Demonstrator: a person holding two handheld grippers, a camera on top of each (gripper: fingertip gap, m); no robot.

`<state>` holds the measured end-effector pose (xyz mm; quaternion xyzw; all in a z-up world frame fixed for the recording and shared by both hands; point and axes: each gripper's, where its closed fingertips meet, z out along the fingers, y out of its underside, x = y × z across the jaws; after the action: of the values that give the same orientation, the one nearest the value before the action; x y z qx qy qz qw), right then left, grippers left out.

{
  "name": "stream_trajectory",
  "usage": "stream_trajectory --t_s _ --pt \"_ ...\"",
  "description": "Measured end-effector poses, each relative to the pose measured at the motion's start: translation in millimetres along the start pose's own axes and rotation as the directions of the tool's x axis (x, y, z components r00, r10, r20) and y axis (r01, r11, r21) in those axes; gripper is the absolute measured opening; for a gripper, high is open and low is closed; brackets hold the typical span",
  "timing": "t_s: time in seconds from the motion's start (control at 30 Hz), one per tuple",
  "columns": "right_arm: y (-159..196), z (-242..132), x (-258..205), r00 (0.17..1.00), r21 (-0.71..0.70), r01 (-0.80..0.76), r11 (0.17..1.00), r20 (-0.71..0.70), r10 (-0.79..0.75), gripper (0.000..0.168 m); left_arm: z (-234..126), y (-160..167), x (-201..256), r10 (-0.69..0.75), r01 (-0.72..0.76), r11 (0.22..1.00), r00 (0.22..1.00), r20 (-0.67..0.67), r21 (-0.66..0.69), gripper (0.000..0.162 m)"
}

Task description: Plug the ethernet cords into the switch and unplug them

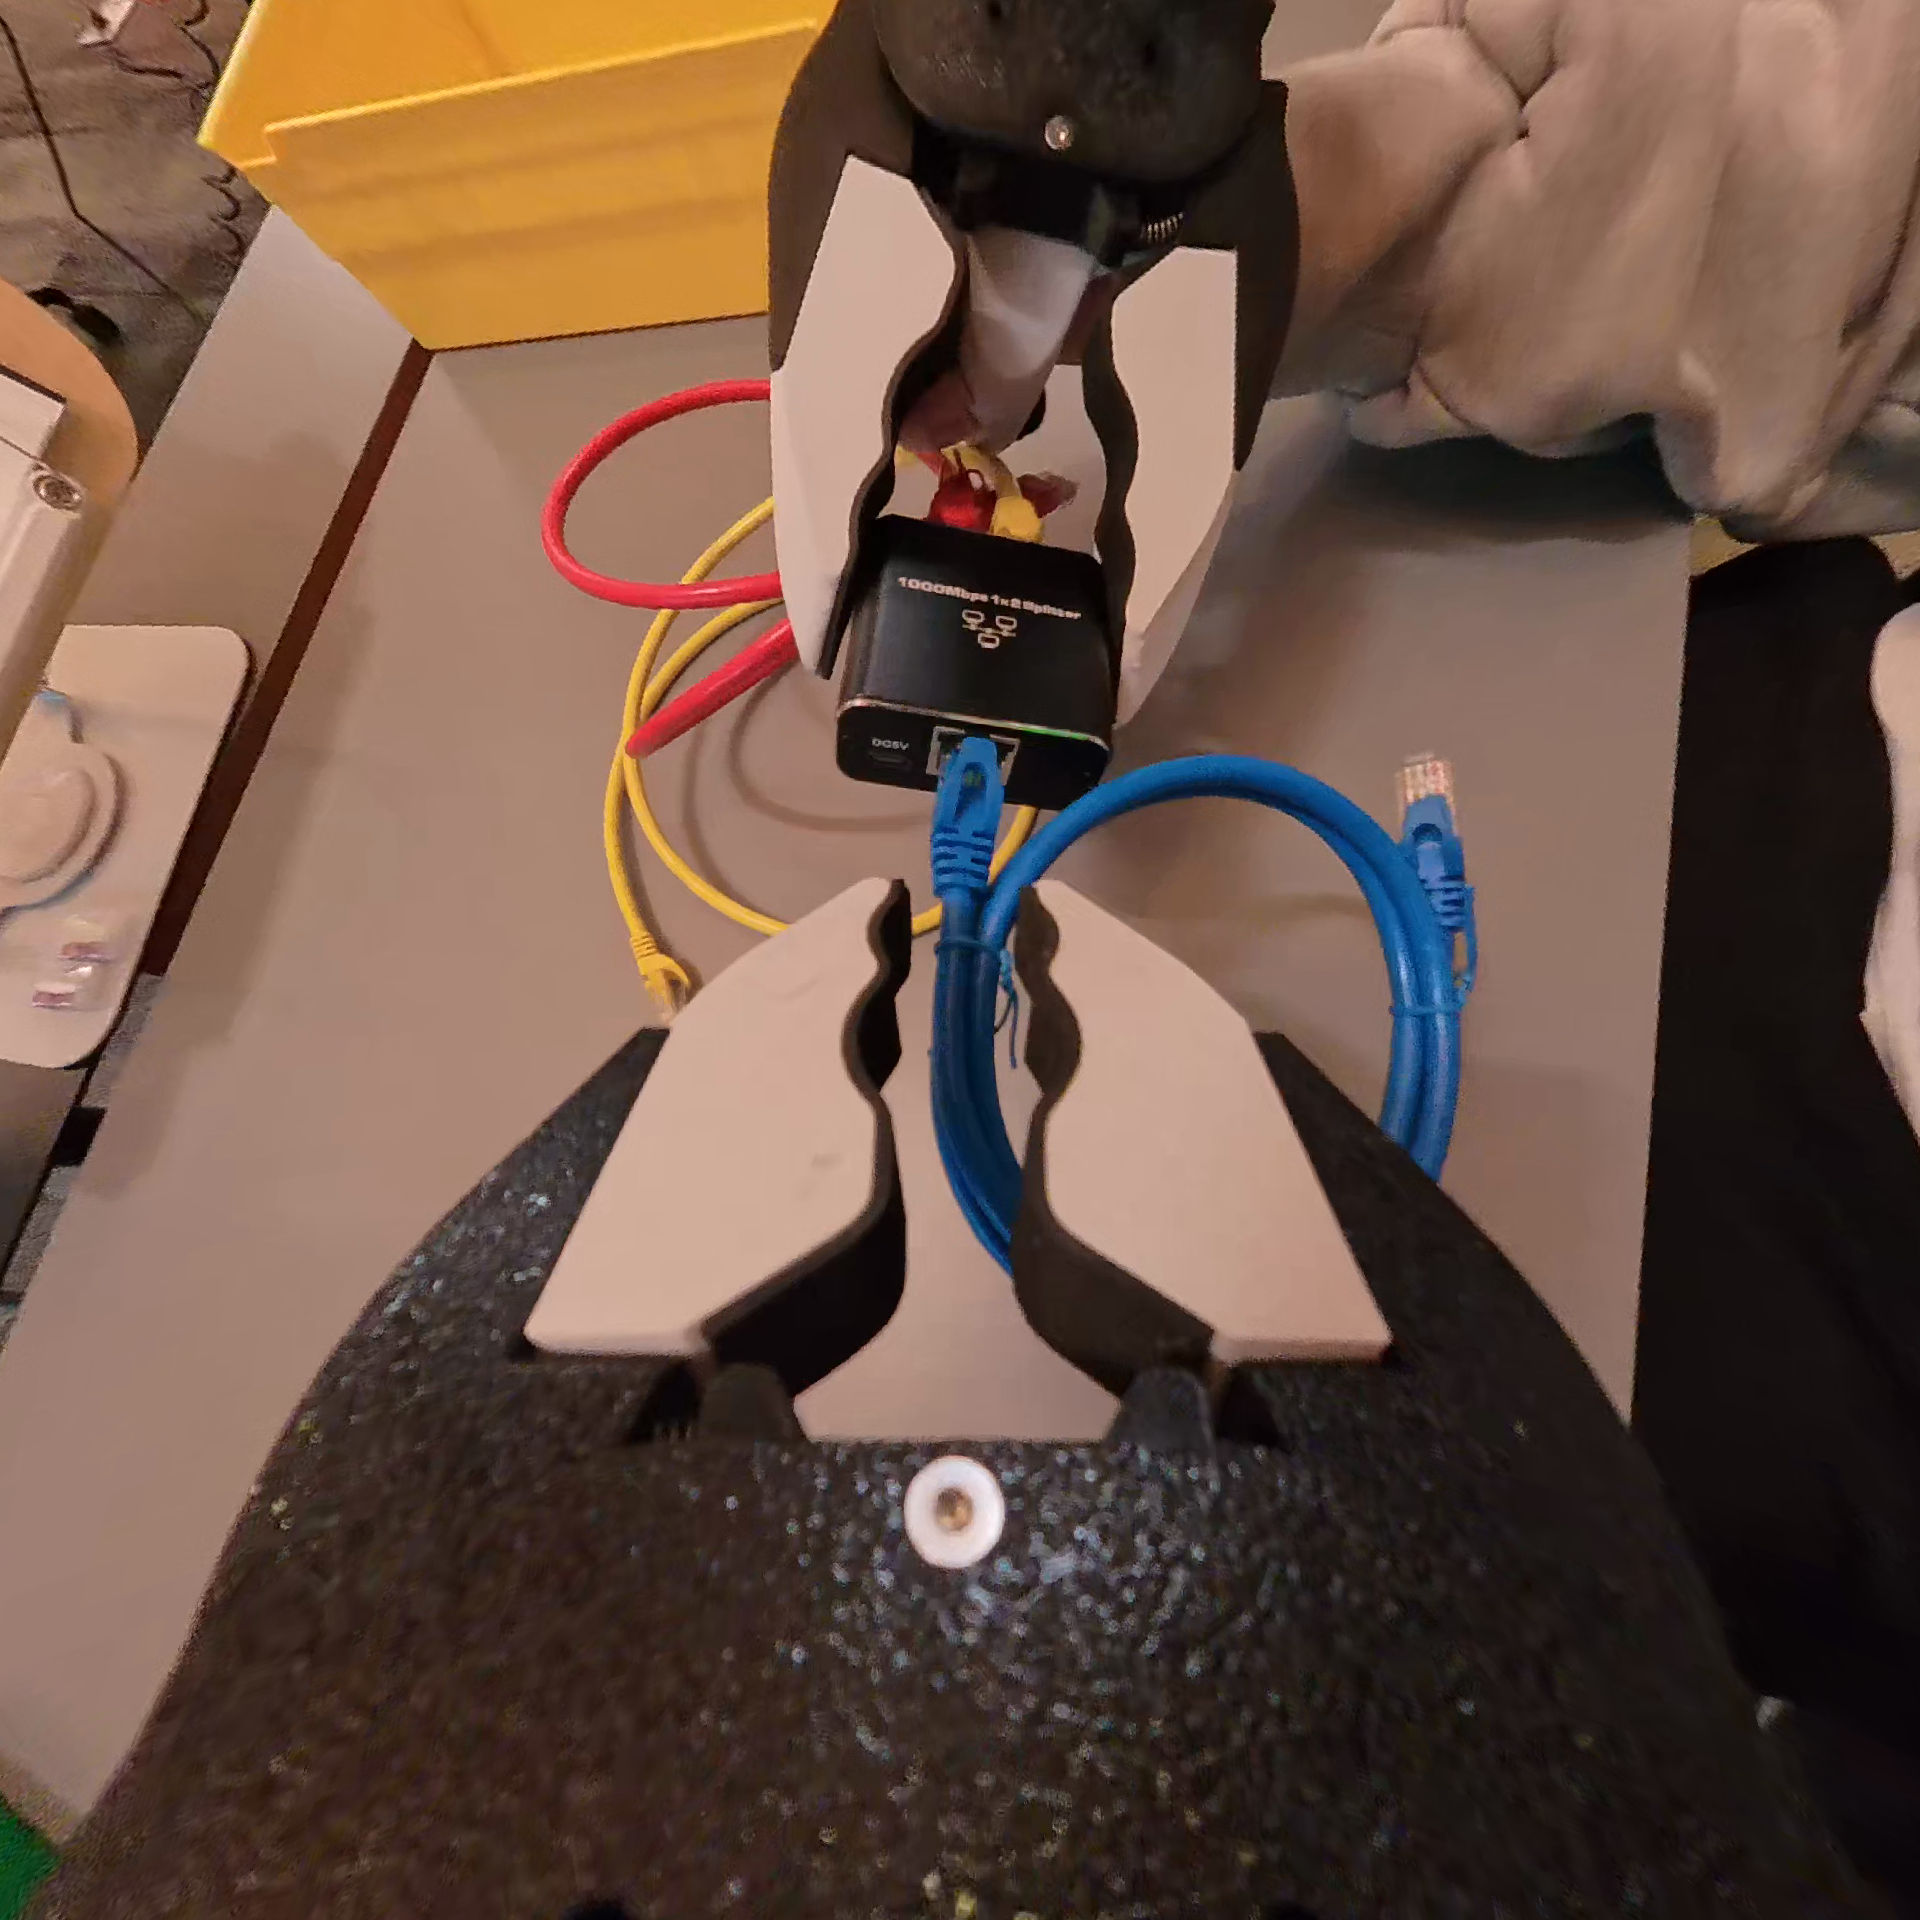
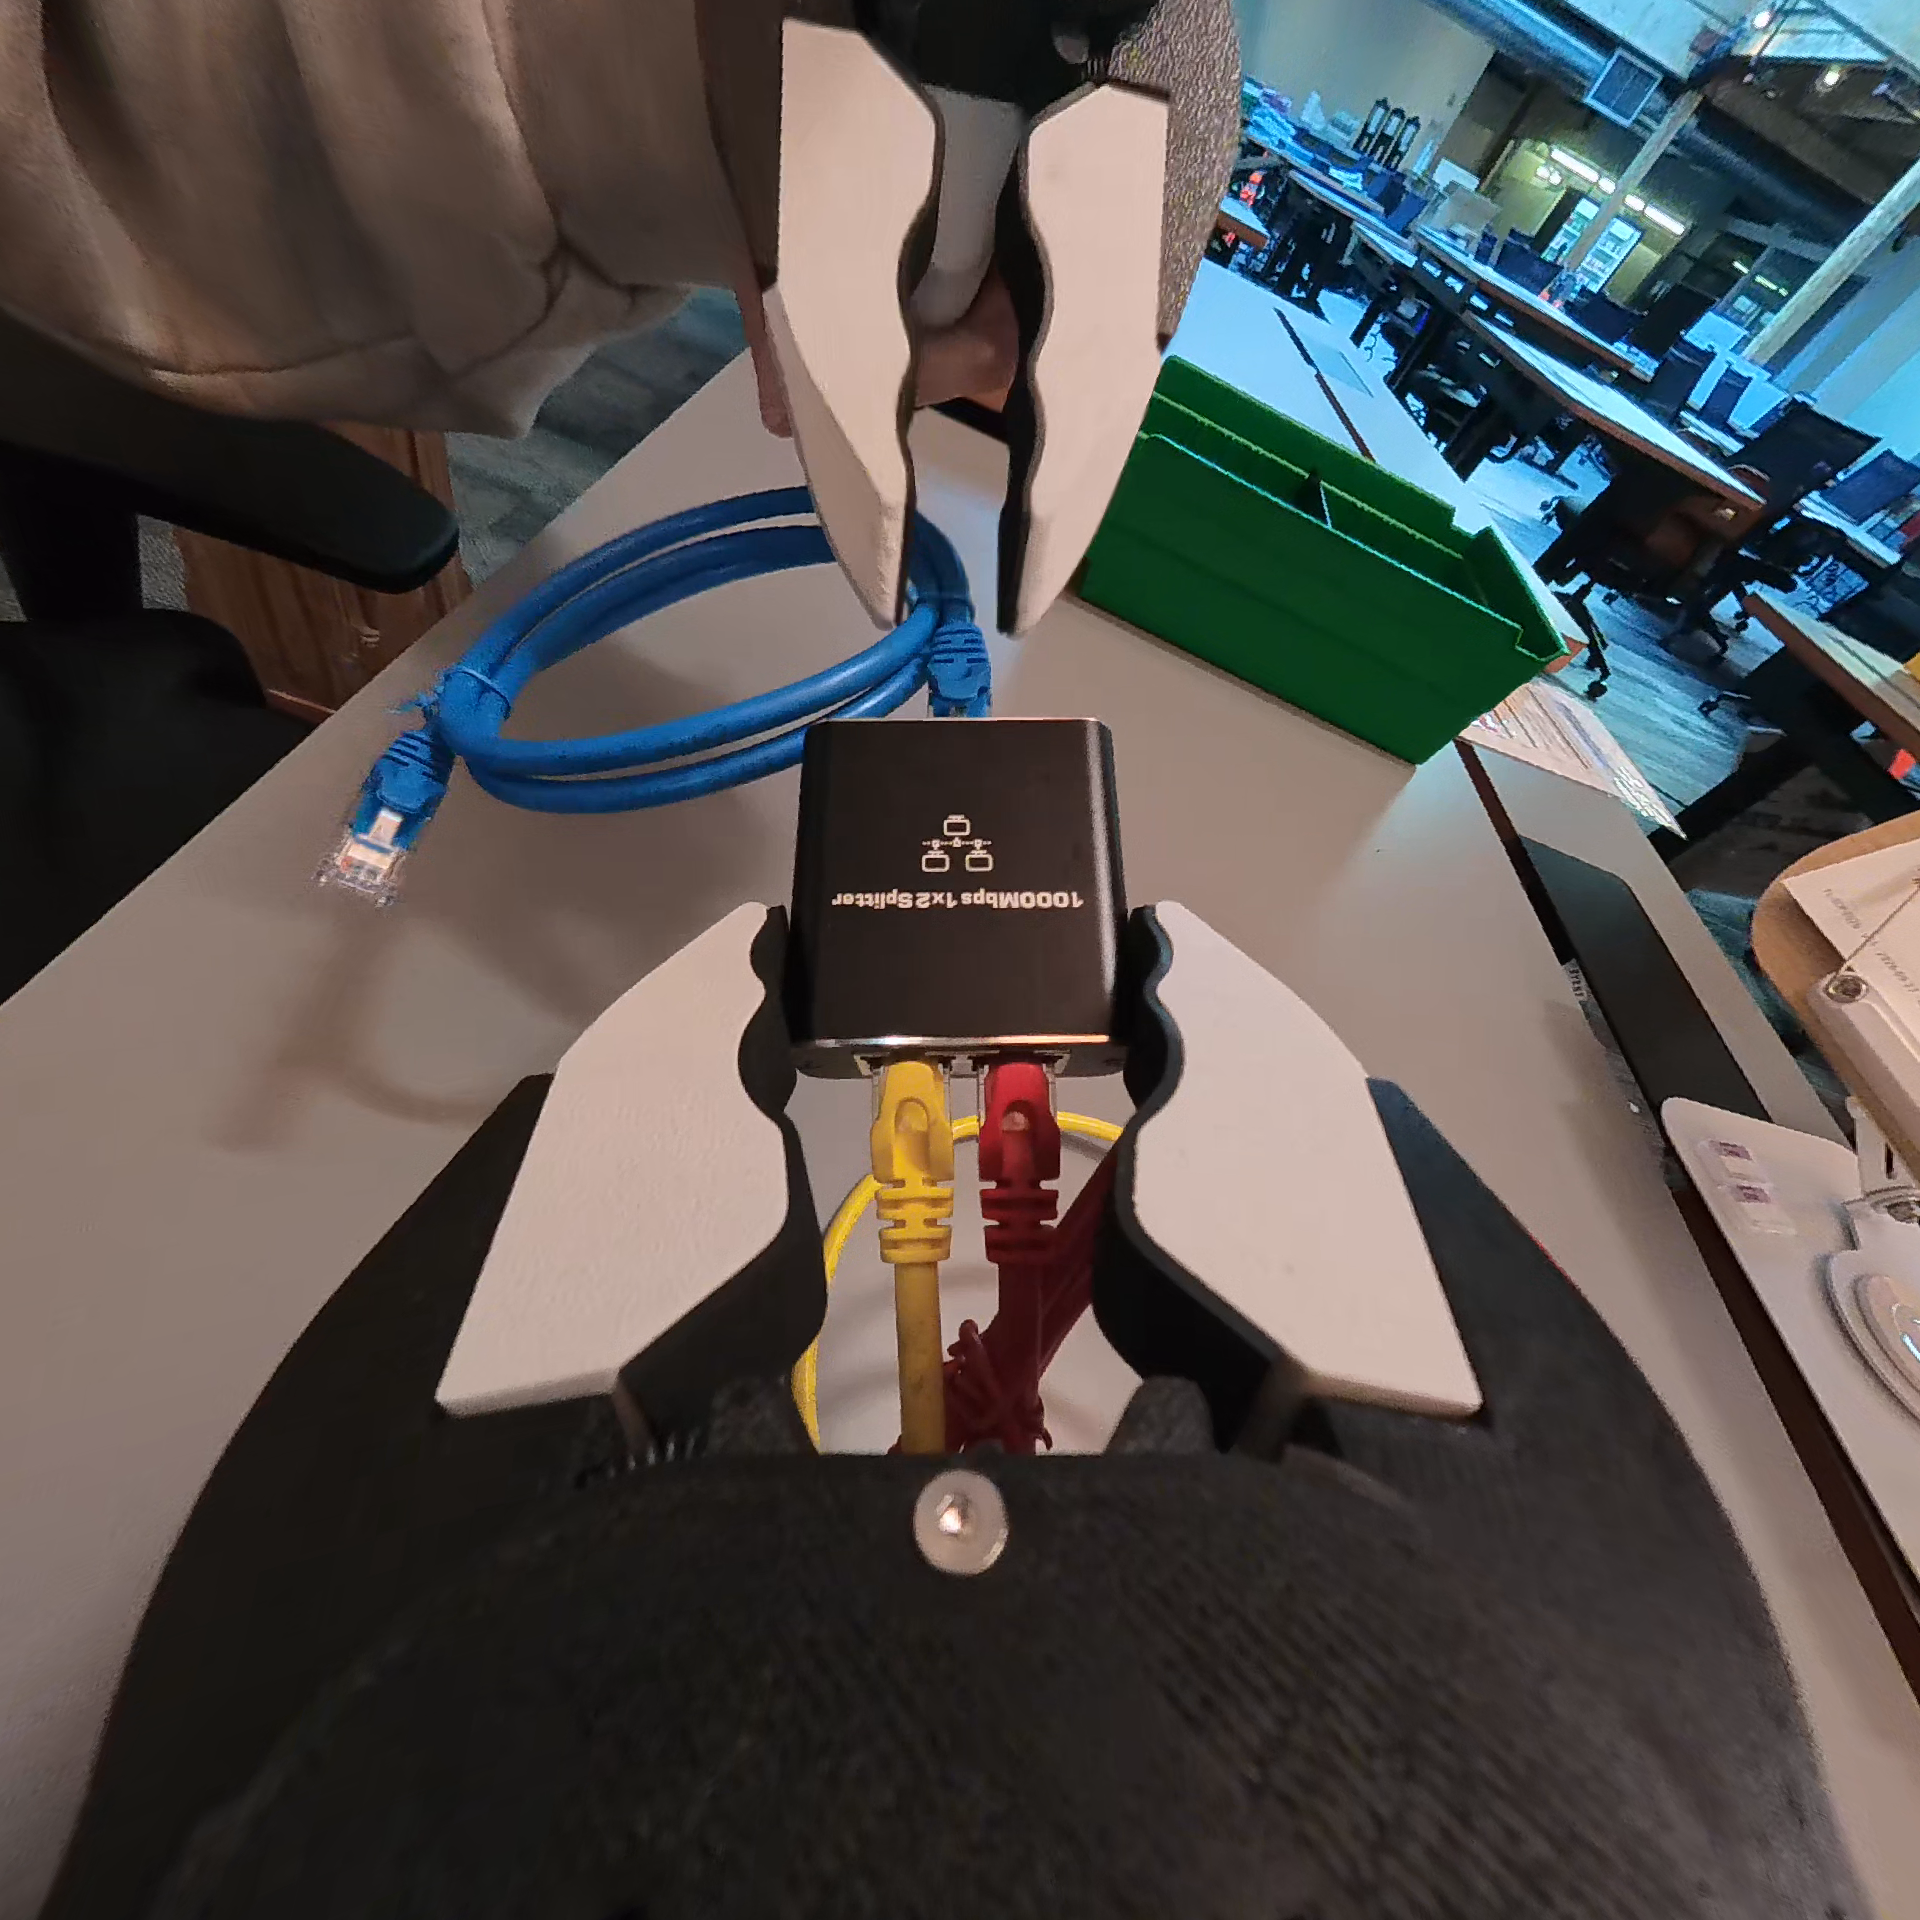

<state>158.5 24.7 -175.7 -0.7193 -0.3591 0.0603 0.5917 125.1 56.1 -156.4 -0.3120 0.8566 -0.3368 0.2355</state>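
A small black switch (image 2: 956, 831) is held just above the grey table, clamped by its sides in my right gripper (image 2: 956, 920). A yellow cord (image 2: 914, 1195) and a red cord (image 2: 1018, 1174) are plugged into its near face. In the left wrist view the switch (image 1: 977, 644) faces me, with the blue cord's plug (image 1: 966, 800) seated in its single port. My left gripper (image 1: 966, 899) is slightly open and straddles the blue cord (image 1: 1423, 987) just behind that plug. The blue cord's other plug (image 1: 1429, 800) lies free on the table.
A yellow bin (image 1: 499, 177) stands beyond the switch in the left wrist view; a green bin (image 2: 1299, 582) stands at the table's far right in the right wrist view. White packaged parts (image 2: 1818, 1247) lie on the neighbouring surface. A black chair arm (image 2: 260, 499) is past the table's edge. About 6 centimetres separates my left fingertips from my right.
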Motion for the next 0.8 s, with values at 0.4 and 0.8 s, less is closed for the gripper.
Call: stream_trajectory --t_s 0.4,0.8 --pt "5.0 1.8 0.3 1.0 -0.034 0.007 0.999 -0.007 -0.008 0.063 8.8 7.0 -0.2 0.01 -0.01 1.0 0.999 0.034 0.008 0.018" --pt "2.0 1.6 -0.2 1.0 -0.011 0.013 1.0 -0.004 -0.013 0.063 12.7 0.1 3.0 0.055 -0.057 0.998 0.996 0.064 0.032 0.022"
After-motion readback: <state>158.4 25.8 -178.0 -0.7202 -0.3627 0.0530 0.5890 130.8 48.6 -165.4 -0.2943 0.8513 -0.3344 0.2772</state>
